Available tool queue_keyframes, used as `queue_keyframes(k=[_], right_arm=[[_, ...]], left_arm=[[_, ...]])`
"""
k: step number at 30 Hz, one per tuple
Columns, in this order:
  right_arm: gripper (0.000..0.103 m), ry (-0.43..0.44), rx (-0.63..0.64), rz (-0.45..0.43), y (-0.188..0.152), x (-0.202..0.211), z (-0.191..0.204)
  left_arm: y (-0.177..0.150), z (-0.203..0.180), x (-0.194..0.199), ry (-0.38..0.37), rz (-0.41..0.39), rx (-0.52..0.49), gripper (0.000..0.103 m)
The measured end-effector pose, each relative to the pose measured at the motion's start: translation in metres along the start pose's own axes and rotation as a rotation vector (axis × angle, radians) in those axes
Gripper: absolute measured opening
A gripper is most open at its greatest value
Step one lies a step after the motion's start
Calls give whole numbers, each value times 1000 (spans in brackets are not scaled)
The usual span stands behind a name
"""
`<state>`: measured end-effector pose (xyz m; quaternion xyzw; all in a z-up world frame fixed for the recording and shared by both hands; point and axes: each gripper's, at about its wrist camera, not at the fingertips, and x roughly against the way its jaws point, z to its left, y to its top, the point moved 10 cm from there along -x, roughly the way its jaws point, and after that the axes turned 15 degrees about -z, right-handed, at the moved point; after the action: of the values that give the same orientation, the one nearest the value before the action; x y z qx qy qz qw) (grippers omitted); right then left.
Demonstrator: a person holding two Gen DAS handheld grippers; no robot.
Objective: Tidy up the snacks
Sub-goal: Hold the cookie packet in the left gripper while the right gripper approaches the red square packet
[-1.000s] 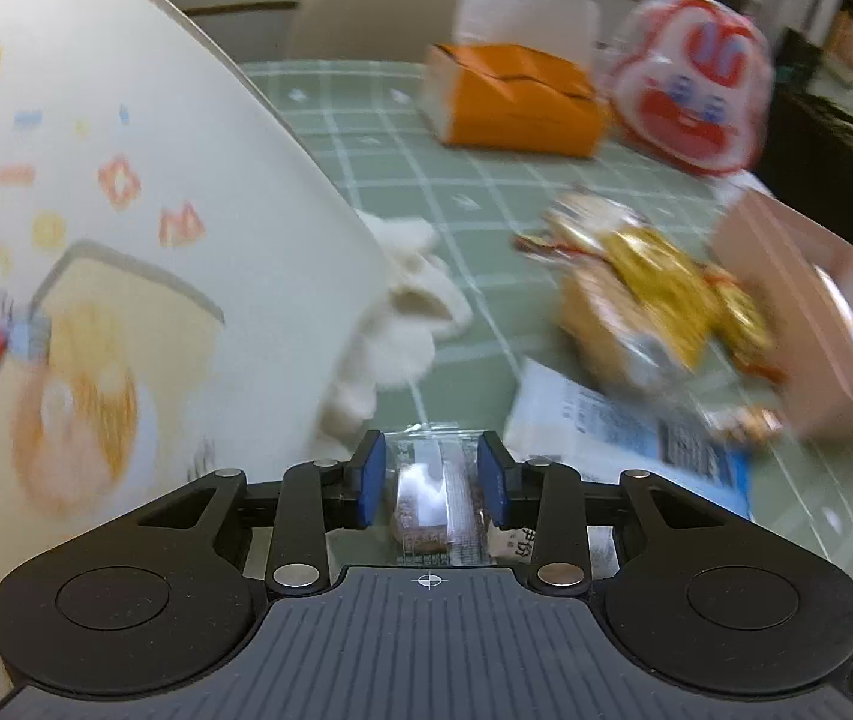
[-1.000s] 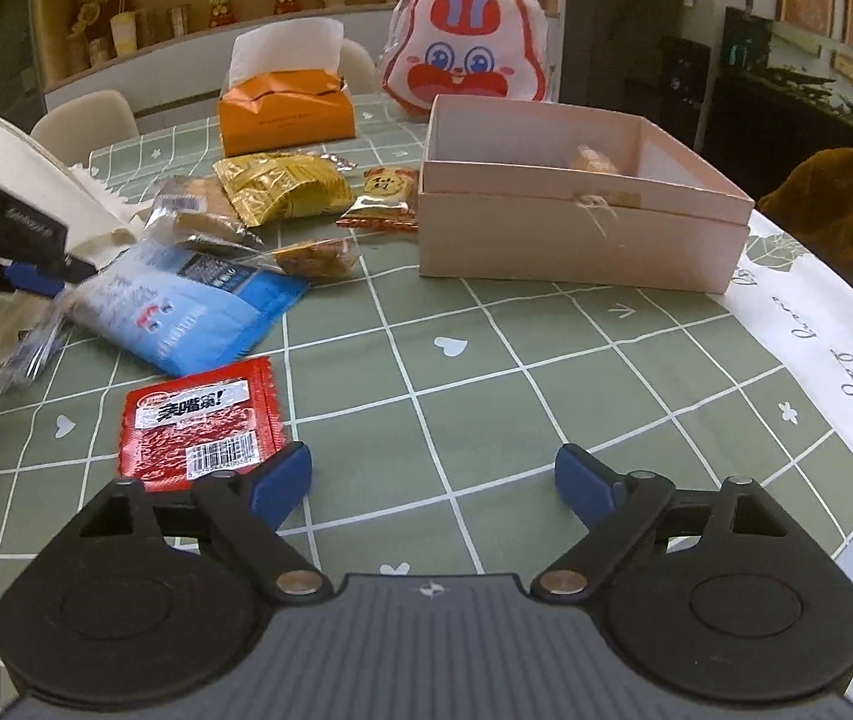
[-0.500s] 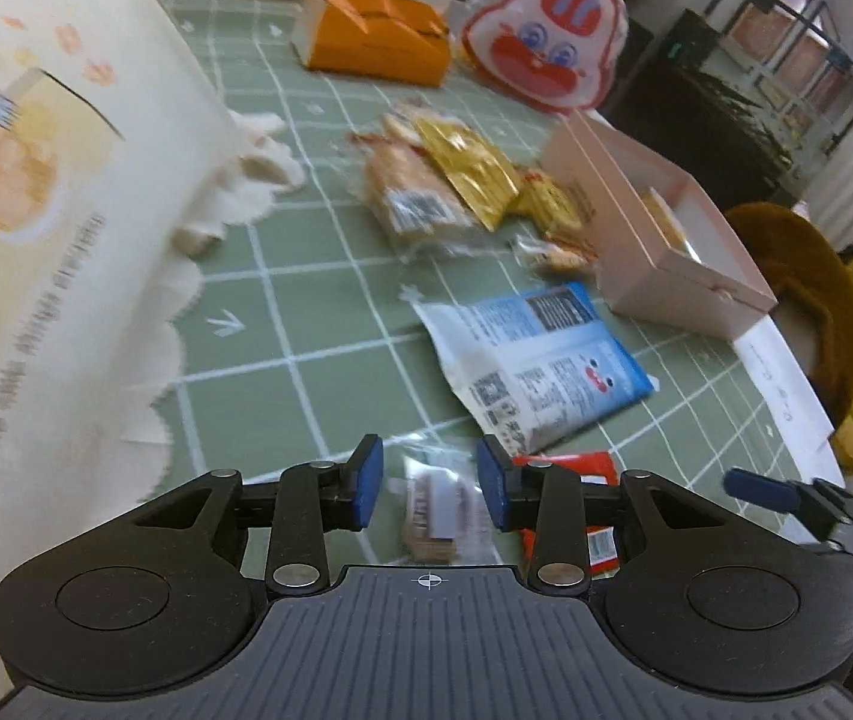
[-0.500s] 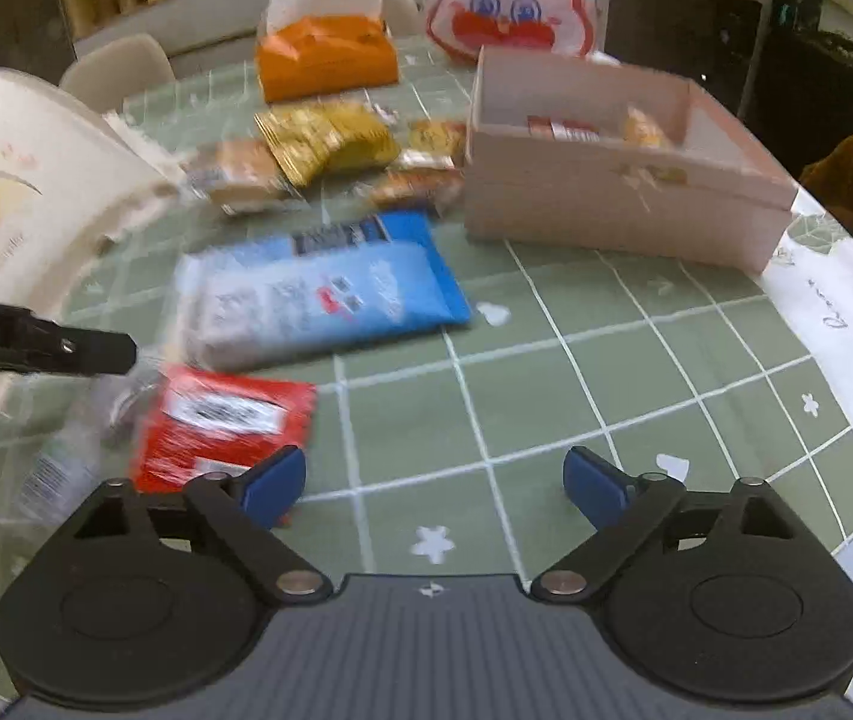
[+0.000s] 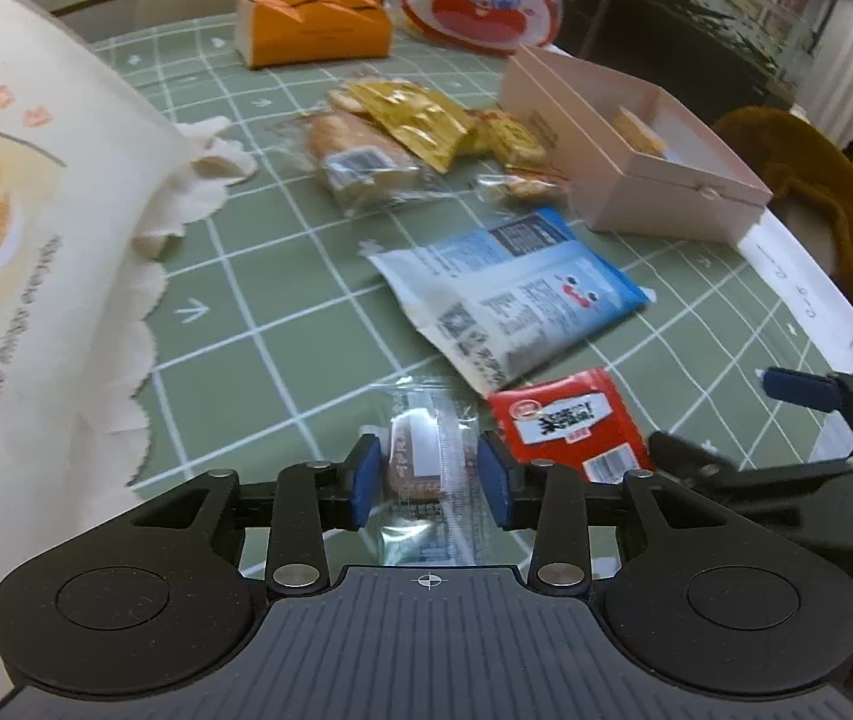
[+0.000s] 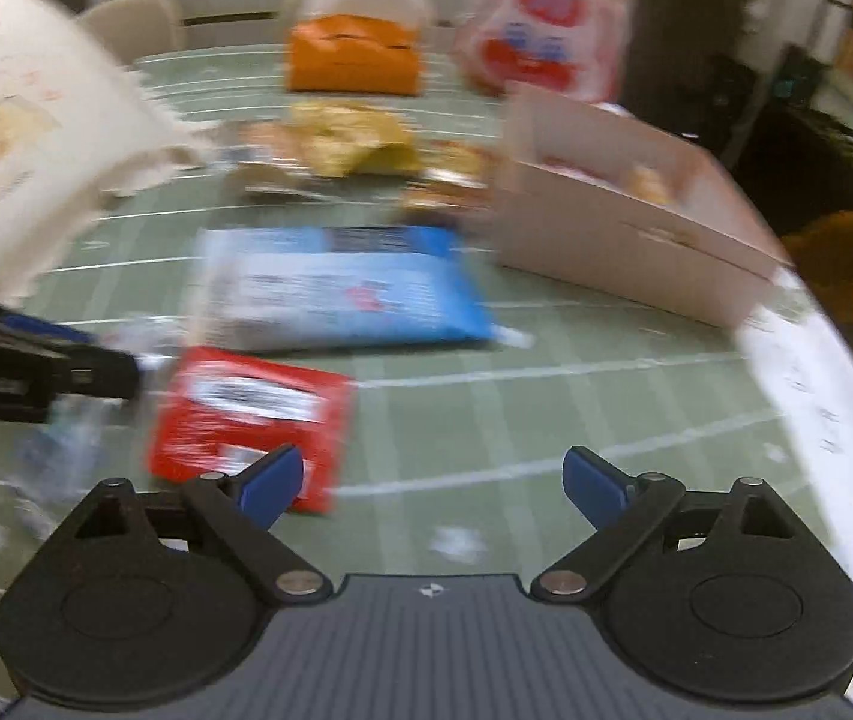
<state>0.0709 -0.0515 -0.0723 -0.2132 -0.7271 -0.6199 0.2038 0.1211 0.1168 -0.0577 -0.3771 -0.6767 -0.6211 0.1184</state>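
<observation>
The snack in the clear wrapper (image 5: 426,456) has thin, shiny, crinkly plastic around it. The red packet (image 5: 570,420) is glossy plastic film. So is the blue and white bag (image 5: 516,294), and it looks smooth. The gold bag (image 5: 420,120) is shiny and wrinkled like foil. The pink box (image 5: 636,180) looks like matt cardboard. The green tablecloth (image 5: 282,324) is smooth with a soft shine. The left gripper (image 5: 429,474) is matt black plastic with ridges, small shiny metal pins and blue fingers (image 5: 365,474). The cream bag (image 5: 36,228) looks like soft cloth with a frayed edge.
</observation>
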Motion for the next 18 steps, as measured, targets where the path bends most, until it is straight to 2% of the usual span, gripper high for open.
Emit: queue_keyframes(k=[2,5,9,13,15,18], right_arm=[[94,-14,-55,24,-5,2,-17],[94,45,-124,13,-4,11,-21],[94,145,-84,7,1,12,15],[94,203,-77,27,8,-2,54],[94,217,-57,38,11,-12,68],[94,189,-2,33,10,-15,69]], left_arm=[[-1,-4,-2,-16,4,-10,41],[-1,-2,-1,-20,3,-19,41],[0,20,6,39,2,4,41],[-2,37,10,49,4,82,41],[-1,37,10,49,7,95,41],[-3,31,10,37,16,89,41]])
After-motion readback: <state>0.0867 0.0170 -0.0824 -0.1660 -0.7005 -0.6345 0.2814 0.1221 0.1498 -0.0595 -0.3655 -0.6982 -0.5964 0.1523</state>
